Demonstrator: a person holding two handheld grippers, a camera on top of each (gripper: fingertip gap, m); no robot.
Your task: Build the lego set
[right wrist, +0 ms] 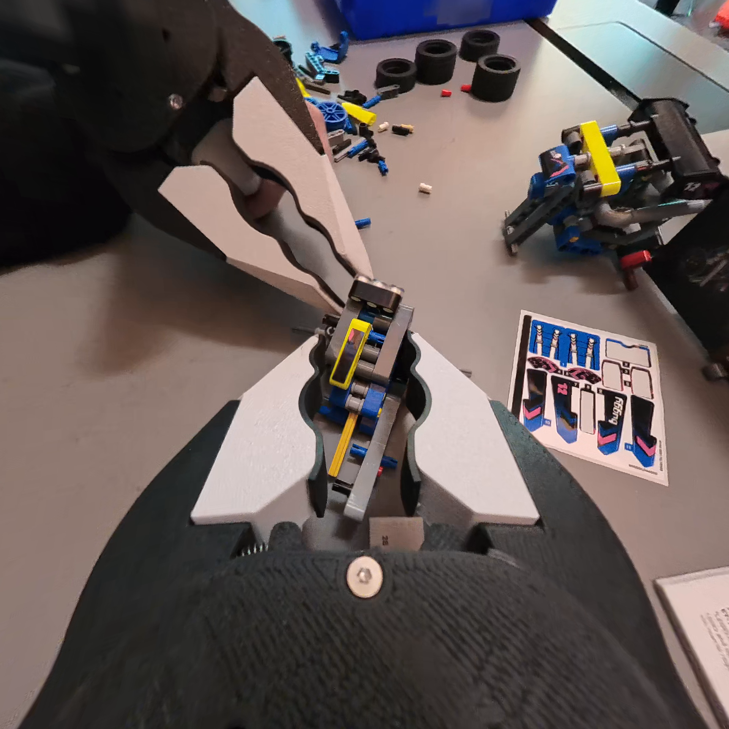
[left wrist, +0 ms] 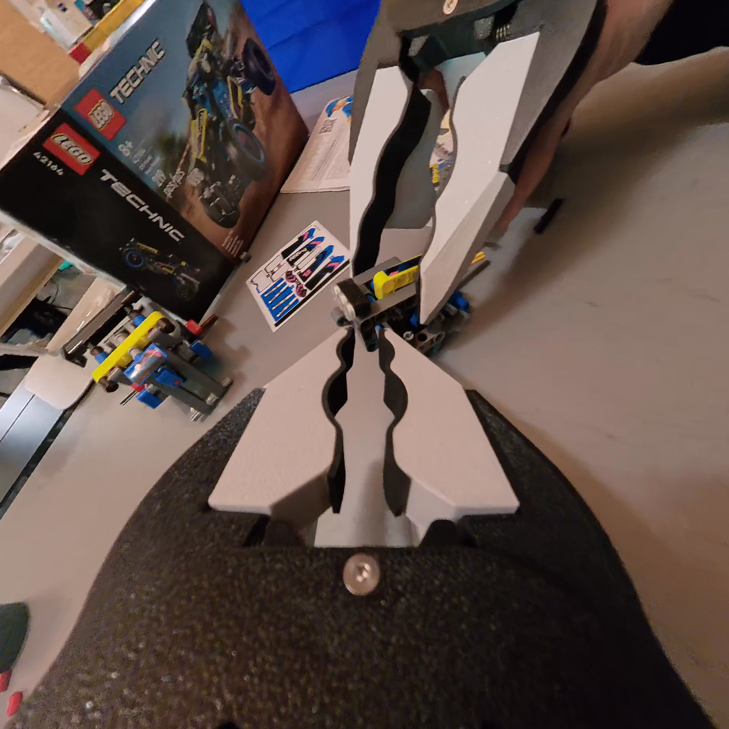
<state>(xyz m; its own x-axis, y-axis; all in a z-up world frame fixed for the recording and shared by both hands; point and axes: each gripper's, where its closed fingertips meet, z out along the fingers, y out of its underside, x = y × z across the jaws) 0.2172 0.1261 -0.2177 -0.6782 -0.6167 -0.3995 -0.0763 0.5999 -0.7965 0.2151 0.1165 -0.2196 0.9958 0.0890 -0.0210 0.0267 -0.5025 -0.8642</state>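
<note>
A small brick assembly (right wrist: pixel 390 355) of grey beams, blue parts, a yellow beam and a black end beam (right wrist: pixel 376 294) sits between the pads of my right gripper (right wrist: pixel 365 341), which is shut on its sides and holds it above the grey table (right wrist: pixel 118 394). My left gripper (left wrist: pixel 367 333) reaches in from the other side, its tips closed on a dark end piece (left wrist: pixel 369 339) of the same assembly (left wrist: pixel 394 276). The left gripper also shows in the right wrist view (right wrist: pixel 353 294), at the black end beam. The right gripper shows in the left wrist view (left wrist: pixel 390 292), coming from above.
A printed toy box (left wrist: pixel 157 157) stands at the left with a second part-built model (right wrist: pixel 615 197) beside it. A sticker sheet (right wrist: pixel 587 394) lies flat nearby. Several black tyres (right wrist: pixel 434 59), loose small parts (right wrist: pixel 347 118), a blue bin (right wrist: pixel 434 15) and a booklet (left wrist: pixel 327 154) lie farther off. My two grippers' fingertips are within a few centimetres of each other.
</note>
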